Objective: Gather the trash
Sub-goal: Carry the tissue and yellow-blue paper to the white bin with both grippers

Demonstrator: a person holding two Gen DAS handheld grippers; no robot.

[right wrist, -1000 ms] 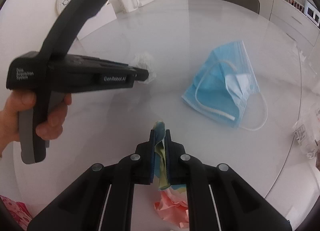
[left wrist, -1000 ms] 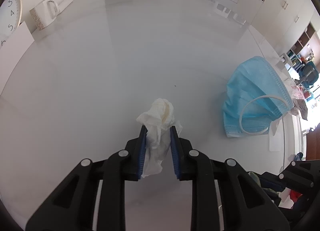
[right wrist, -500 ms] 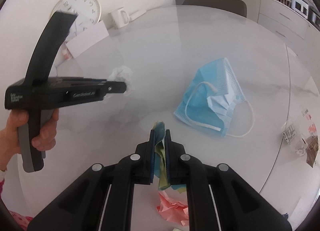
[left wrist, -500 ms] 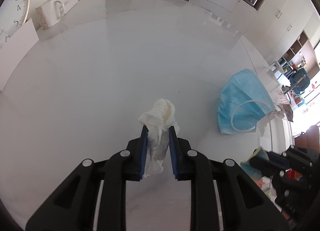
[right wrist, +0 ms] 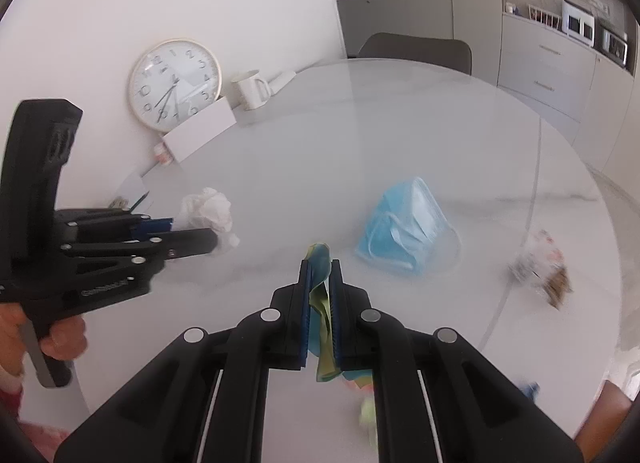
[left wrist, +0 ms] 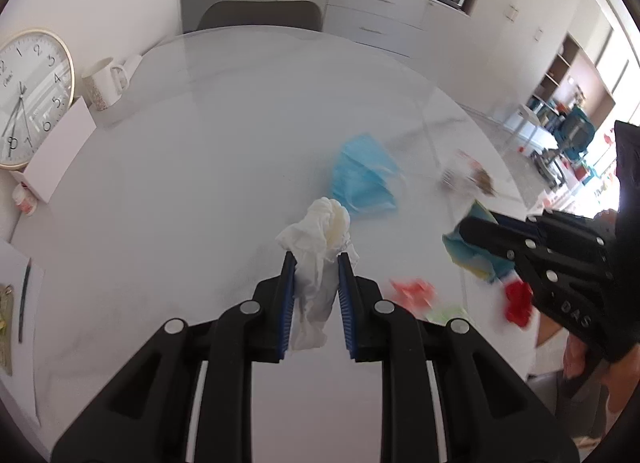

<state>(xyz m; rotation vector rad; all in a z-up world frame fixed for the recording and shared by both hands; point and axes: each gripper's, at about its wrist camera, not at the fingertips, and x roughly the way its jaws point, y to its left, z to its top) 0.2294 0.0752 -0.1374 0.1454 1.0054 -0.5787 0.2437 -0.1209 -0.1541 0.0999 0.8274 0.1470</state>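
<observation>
My left gripper [left wrist: 317,259] is shut on a crumpled white tissue [left wrist: 320,235], held above the round white table [left wrist: 200,167]. From the right wrist view the same tissue [right wrist: 208,209] sticks out of the left gripper [right wrist: 200,237] at left. My right gripper [right wrist: 321,263] is shut on a folded blue and yellow-green paper scrap [right wrist: 322,295]; in the left wrist view it [left wrist: 466,229] enters from the right with that scrap [left wrist: 474,255]. A blue face mask [right wrist: 408,227] lies flat on the table beyond both grippers, and a crinkled clear wrapper [right wrist: 538,267] lies near the right rim.
Red and green paper bits [left wrist: 414,291] lie on the table under the grippers. At the far left stand a wall clock [right wrist: 174,85], a white mug [right wrist: 252,89] and a white card [right wrist: 200,133]. A grey chair [right wrist: 416,51] is behind the table. A hand [right wrist: 60,339] holds the left tool.
Both grippers have risen off the table with their scraps still pinched. The view widened, so the mask looks smaller and farther. The right gripper now reaches into the left wrist view.
</observation>
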